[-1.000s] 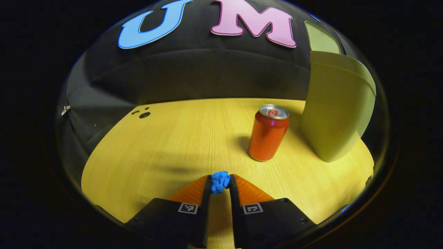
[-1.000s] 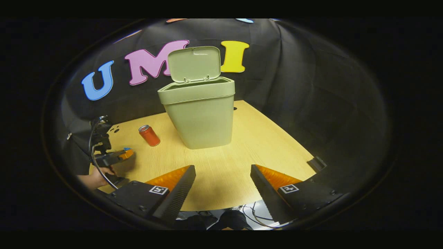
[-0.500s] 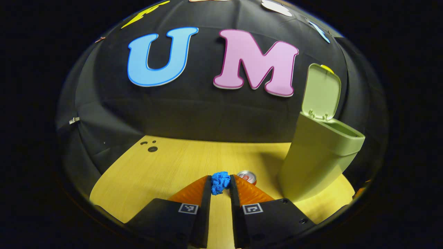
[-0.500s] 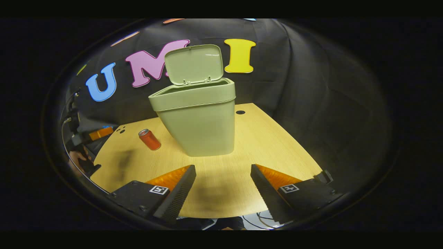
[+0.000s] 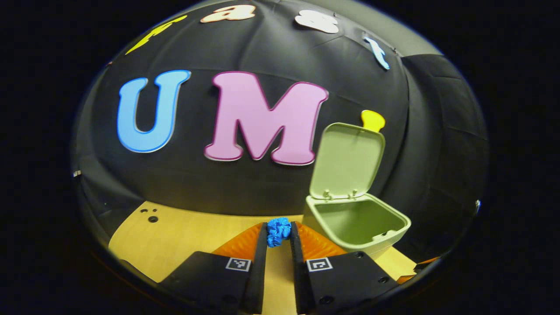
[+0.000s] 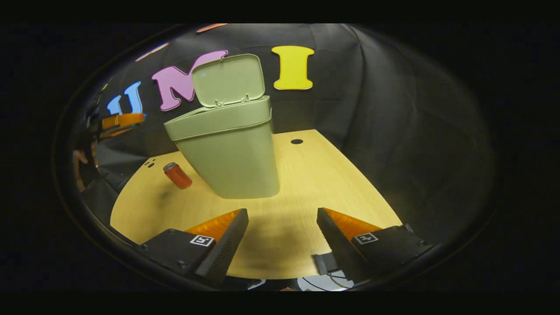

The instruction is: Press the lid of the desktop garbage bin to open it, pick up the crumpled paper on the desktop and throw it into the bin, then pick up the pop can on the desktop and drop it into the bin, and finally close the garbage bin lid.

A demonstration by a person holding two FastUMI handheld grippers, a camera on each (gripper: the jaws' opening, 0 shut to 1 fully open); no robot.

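left claw [image 5: 278, 232]: fingers drawn narrow, both pressing on the blue crumpled paper [image 5: 278, 230], which sits at the fingertips and is carried above the worktop [image 5: 183, 232]. ahead of this claw and to its right stands the green garbage bin [image 5: 356, 223]; its lid [image 5: 347, 159] is raised upright at the far rim and the inside of the bin is exposed, nothing discernible within. the bin mouth lies just beside the right finger, slightly lower than the paper.

right claw [image 6: 282, 227]: fingers spread wide, nothing between them, held above the near part of the worktop [image 6: 323, 175]. straight ahead and a little left of it is the bin [image 6: 229, 151], seen from the side, lid [image 6: 228, 79] up. the red pop can [image 6: 177, 175] stands on the worktop to the left of the bin, apart from it, appearing tilted in this view. at the far left, above the can, the left claw [image 6: 122, 120] is seen from the side; a hand [image 6: 78, 168] shows below it. the paper cannot be made out there.
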